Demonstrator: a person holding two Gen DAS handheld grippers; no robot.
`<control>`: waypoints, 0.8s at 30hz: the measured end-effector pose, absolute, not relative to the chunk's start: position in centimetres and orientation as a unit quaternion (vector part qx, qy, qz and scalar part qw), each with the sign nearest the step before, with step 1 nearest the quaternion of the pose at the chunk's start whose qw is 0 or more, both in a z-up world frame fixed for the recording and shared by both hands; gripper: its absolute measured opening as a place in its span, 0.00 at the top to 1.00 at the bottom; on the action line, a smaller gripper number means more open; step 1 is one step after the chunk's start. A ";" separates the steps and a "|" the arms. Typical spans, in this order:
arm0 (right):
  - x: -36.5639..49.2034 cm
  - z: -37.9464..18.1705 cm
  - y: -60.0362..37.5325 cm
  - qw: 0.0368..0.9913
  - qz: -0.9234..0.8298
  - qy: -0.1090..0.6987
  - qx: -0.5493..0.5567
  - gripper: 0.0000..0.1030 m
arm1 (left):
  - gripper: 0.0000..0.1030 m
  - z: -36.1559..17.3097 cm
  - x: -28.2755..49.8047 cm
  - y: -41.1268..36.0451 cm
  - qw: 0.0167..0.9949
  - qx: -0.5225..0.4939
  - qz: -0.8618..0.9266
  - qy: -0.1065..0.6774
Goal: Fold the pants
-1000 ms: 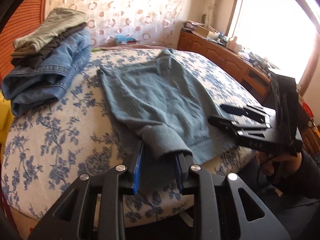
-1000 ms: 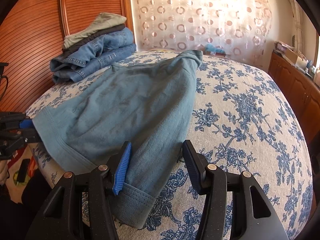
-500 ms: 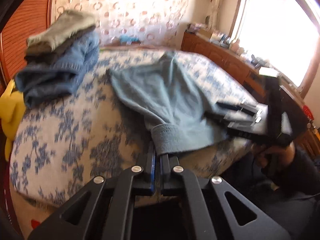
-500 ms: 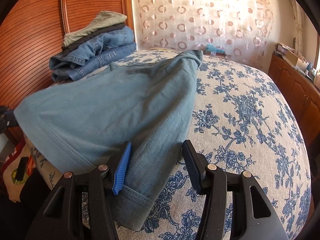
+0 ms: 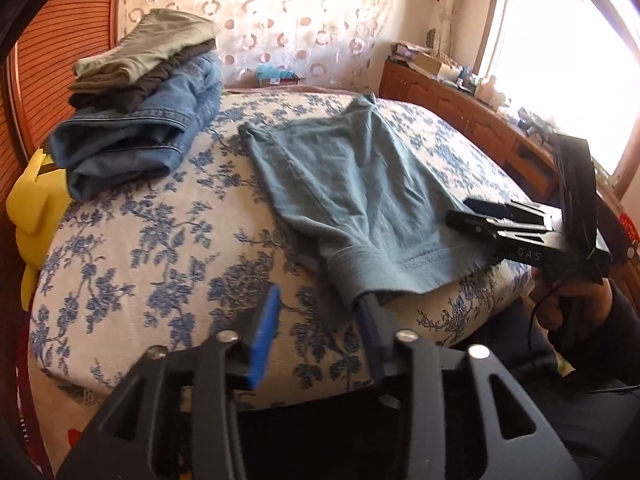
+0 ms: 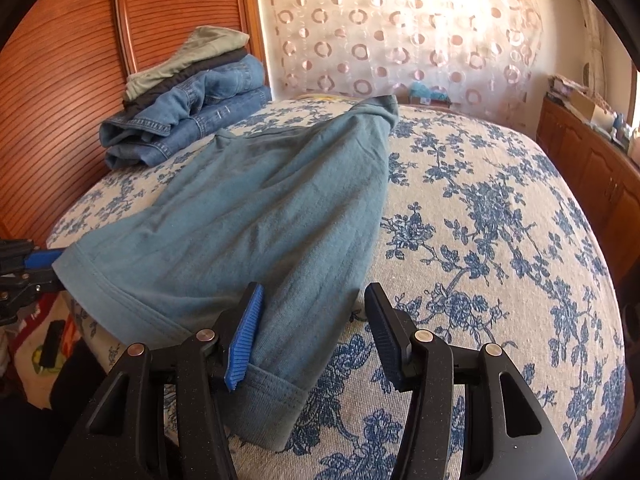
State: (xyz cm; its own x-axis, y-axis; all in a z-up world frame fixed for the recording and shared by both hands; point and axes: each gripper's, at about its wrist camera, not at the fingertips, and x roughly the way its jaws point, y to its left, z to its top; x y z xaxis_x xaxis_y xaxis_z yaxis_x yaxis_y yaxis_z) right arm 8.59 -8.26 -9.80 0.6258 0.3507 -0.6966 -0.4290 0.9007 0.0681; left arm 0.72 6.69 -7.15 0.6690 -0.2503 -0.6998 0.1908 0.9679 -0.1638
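Teal-blue knit pants [image 6: 256, 216]: lying flat and diagonal on the bed [image 6: 500, 248], ribbed cuffs at the near edge, far end toward the curtain [image 6: 400, 32]. Left gripper [image 5: 316, 332]: jaws apart, right finger's tip hidden behind one cuff, contact unclear. Right gripper [image 6: 312, 336]: jaws apart, straddling the other cuff, not clamped. Bedspread: white, blue floral print. Stack of folded jeans and trousers [image 5: 140, 92]: by the slatted wooden headboard [image 6: 60, 80]. Wooden cabinets [image 5: 460, 108]: under the bright window [image 5: 568, 48].
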 end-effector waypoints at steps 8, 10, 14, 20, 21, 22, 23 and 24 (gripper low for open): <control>7.3 -8.7 -8.6 0.903 0.222 0.366 -0.045 0.48 | 0.45 -6.0 0.8 7.9 0.921 -0.041 -0.107 0.371; 6.9 -8.5 -8.4 0.903 0.224 0.364 -0.045 0.48 | 0.40 -5.7 0.8 8.0 0.924 -0.040 -0.107 0.365; 6.4 -8.1 -8.1 0.903 0.229 0.361 -0.046 0.48 | 0.39 -5.1 0.7 8.4 0.929 -0.042 -0.097 0.355; 5.9 -8.1 -7.9 0.900 0.235 0.364 -0.045 0.48 | 0.39 -5.1 1.9 7.8 0.930 -0.038 -0.092 0.355; 5.8 -8.2 -7.9 0.900 0.235 0.365 -0.045 0.48 | 0.39 -5.2 2.2 7.5 0.929 -0.038 -0.095 0.356; 5.8 -8.3 -7.9 0.899 0.235 0.366 -0.045 0.48 | 0.39 -5.4 2.5 7.2 0.928 -0.037 -0.100 0.358; 5.8 -8.3 -8.0 0.899 0.234 0.368 -0.044 0.48 | 0.39 -5.6 2.7 6.8 0.927 -0.035 -0.103 0.360; 5.7 -8.4 -8.1 0.899 0.234 0.368 -0.044 0.48 | 0.39 -5.8 2.9 6.4 0.926 -0.032 -0.106 0.362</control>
State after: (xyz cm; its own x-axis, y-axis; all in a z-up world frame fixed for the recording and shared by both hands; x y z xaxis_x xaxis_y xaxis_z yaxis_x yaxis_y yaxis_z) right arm 5.73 -8.05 -8.39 0.6194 0.3880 -0.6825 -0.4522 0.8870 0.0938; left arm 2.93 6.44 -5.76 0.7157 -0.2189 -0.6632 0.1721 0.9756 -0.1364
